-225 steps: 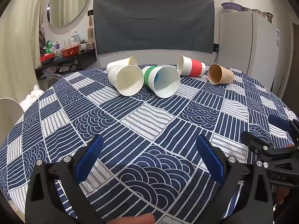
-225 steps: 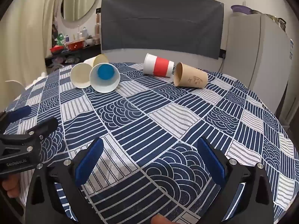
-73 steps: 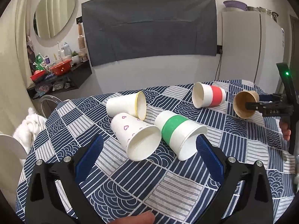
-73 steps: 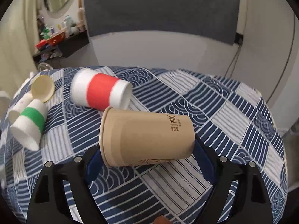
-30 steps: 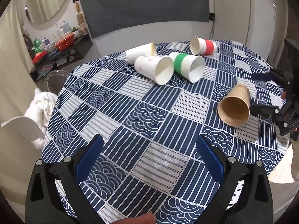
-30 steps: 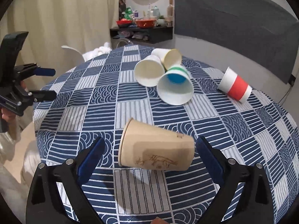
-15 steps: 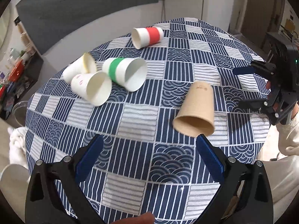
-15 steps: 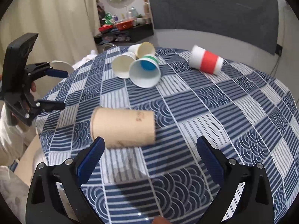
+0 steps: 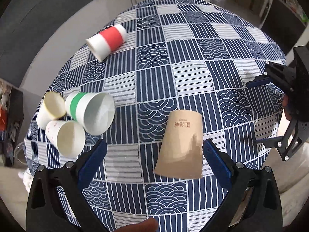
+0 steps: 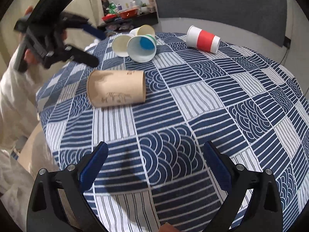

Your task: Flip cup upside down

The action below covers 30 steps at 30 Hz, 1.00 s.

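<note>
A brown paper cup (image 9: 181,145) lies on its side on the blue patterned tablecloth (image 9: 193,77), its mouth toward the near table edge. It also shows in the right wrist view (image 10: 115,89), mouth to the left. My left gripper (image 9: 154,158) is open, held above the table with the brown cup's mouth end between its fingers in view; it also shows in the right wrist view (image 10: 87,44). My right gripper (image 10: 154,164) is open and empty, back from the cup; it also shows at the right edge of the left wrist view (image 9: 266,112).
A red-banded white cup (image 9: 107,39) lies on its side further back. A green-banded cup (image 9: 90,113), a heart-printed cup (image 9: 65,138) and a yellow-rimmed cup (image 9: 51,110) lie clustered at the left. The round table's edge is close below the brown cup.
The right gripper carried the brown cup from the back of the table to the near side, let go of it and pulled back. The left gripper rose and moved over the brown cup.
</note>
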{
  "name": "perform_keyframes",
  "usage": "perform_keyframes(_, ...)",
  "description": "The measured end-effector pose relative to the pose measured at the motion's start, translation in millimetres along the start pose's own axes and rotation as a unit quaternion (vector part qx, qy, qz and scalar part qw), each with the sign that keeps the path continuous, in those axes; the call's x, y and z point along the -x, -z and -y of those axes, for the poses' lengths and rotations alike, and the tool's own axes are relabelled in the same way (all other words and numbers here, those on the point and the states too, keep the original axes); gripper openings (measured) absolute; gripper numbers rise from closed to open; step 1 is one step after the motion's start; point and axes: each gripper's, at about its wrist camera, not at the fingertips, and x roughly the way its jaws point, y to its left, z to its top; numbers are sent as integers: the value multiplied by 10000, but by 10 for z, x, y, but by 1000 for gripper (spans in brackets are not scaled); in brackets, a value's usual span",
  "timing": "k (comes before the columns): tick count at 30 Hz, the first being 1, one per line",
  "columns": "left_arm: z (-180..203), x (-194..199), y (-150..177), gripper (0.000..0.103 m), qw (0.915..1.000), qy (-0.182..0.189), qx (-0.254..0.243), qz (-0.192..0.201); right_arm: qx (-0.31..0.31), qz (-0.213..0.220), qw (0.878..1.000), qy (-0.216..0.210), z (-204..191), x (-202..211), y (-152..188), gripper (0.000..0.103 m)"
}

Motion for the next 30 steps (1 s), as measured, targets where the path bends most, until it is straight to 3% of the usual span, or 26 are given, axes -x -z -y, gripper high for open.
perform_keyframes(6,155,-196,-241,96,9986,-109,-315,-401,137,54,9999,-53,15,54,110,95)
perform_keyframes(11,229,-346,-345,93,9959,55,-398,-815,23,133,9999,-20,140,83,137,95)
perform_keyframes(14,331,-467,-362,83,9922,-17,-593,-1100,-111,151,9998,9,258,83,161,95)
perform_keyframes(15,361,-520,-364,73,9905,-23,-620,-1225,-169,156,9997,4,302,83,178,95)
perform_keyframes(16,379,-550,-358,54,9896,-39,-633,-1290,-211,165,9996,-10,331,81,193,95)
perform_keyframes(17,397,-556,-364,55,9896,-129,-637,-1284,-245,181,9995,-18,347,87,208,95)
perform_keyframes(25,286,-117,-431,54,9995,-127,-39,-300,-297,301,9991,-105,395,131,306,95)
perform_keyframes(30,149,72,-324,54,9968,-135,568,548,-316,366,9988,-25,355,131,286,95)
